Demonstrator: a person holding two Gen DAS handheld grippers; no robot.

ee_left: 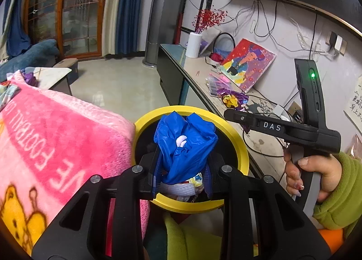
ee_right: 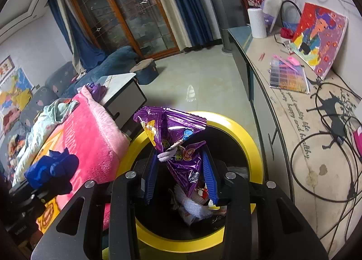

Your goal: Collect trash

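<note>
— So, where does your left gripper (ee_left: 183, 175) stand?
— Over the bin's yellow rim (ee_left: 235, 138), its jaws pinching a crumpled blue bag (ee_left: 184, 144). Trash already lies at the bottom.
— And your right gripper (ee_right: 181, 176)?
— Above the same bin (ee_right: 251, 138), clamped on a purple snack wrapper (ee_right: 178, 138) that sticks up past the fingers.
— Any room at the edges?
— You're tight on the left: the pink blanket (ee_left: 56, 135) touches the rim. On the right, the long counter's edge (ee_right: 271, 128) runs just beside the bin. Beyond the far rim, open floor (ee_right: 203, 74).
</note>
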